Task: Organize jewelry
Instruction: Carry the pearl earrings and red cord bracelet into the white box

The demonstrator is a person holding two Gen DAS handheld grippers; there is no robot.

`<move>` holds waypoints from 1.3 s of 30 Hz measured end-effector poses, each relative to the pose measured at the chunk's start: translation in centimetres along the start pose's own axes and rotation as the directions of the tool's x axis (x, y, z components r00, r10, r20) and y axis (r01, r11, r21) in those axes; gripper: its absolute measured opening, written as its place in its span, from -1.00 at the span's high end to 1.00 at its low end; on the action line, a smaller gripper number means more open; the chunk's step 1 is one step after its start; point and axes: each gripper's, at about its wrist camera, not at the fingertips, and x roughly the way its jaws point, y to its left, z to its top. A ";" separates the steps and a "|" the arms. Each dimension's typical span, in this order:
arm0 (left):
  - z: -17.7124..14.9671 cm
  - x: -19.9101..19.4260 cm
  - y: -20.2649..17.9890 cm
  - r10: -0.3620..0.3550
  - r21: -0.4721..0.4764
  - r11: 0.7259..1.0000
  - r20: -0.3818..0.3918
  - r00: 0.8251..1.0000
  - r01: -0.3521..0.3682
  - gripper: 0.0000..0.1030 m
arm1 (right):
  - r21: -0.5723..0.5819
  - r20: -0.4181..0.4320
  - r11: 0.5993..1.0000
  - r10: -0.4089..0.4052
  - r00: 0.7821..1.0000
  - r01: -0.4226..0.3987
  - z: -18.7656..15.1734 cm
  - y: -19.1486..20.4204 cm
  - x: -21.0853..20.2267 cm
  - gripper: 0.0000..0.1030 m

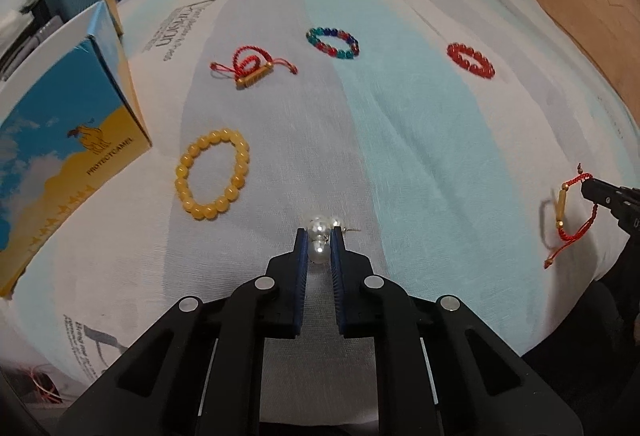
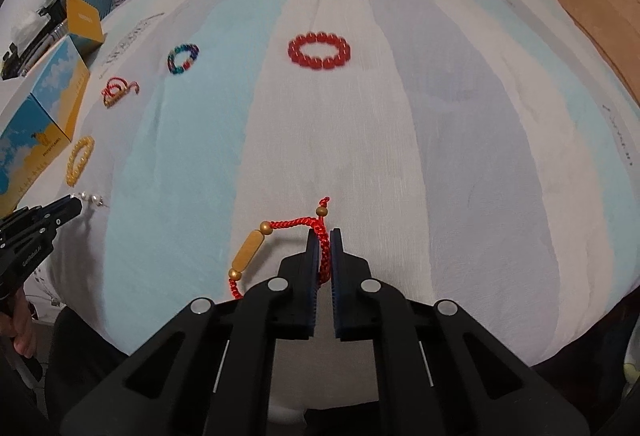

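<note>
A striped cloth [image 2: 360, 139] is covering a bed, with jewellery lying spread across it. The left gripper [image 1: 320, 236] is pinching a small cluster of pearl earrings [image 1: 322, 236] near the front edge; whether they are lifted clear of the cloth is hard to tell. The right gripper [image 2: 325, 236] is pressing its jaws together on the braided cord of a red cord bracelet [image 2: 280, 240], whose gold tube bead [image 2: 248, 252] is dangling to the left. Still lying on the cloth are a yellow bead bracelet [image 1: 212, 173] near left, a second red cord bracelet [image 1: 250, 67] far left, a multicoloured bead bracelet [image 1: 333, 43] far centre, and a red bead bracelet [image 1: 471, 59] far right. A blue and yellow box [image 1: 68, 139] is standing open at the left. The pearls look smooth, hard and likely slippery, so a grip across their widest part seems safest; the cord looks soft, light and limp, and is easiest held at the braid.
</note>
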 end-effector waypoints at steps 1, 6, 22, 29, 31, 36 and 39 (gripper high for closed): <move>0.2 -0.3 0.1 0.004 -0.003 1.000 0.004 1.000 -0.004 0.80 | -0.002 0.007 1.000 0.000 1.000 0.000 0.3 0.2 -0.3 0.91; 1.4 -2.3 1.2 -0.002 -0.045 0.999 0.020 1.000 0.003 0.80 | -0.008 0.040 1.000 0.008 0.999 -0.007 2.1 1.4 -1.8 0.91; 6.6 -9.9 7.2 0.068 -0.143 0.988 0.098 0.993 -0.053 0.80 | -0.063 0.136 0.996 0.063 0.989 -0.055 9.8 8.2 -7.1 0.91; 7.9 -12.9 12.1 0.122 -0.203 0.974 0.118 0.985 -0.097 0.80 | -0.118 0.168 0.989 0.103 0.980 -0.083 13.0 14.0 -8.7 0.91; 8.0 -13.9 13.7 0.141 -0.221 0.969 0.125 0.982 -0.111 0.80 | -0.148 0.176 0.984 0.123 0.977 -0.097 13.9 16.6 -9.2 0.91; 7.9 -15.9 18.5 0.188 -0.280 0.949 0.128 0.974 -0.146 0.80 | -0.215 0.184 0.968 0.171 0.968 -0.130 15.6 22.8 -9.9 0.91; 7.5 -16.5 21.6 0.212 -0.321 0.933 0.116 0.970 -0.165 0.80 | -0.272 0.183 0.949 0.216 0.959 -0.161 16.4 27.8 -10.1 0.91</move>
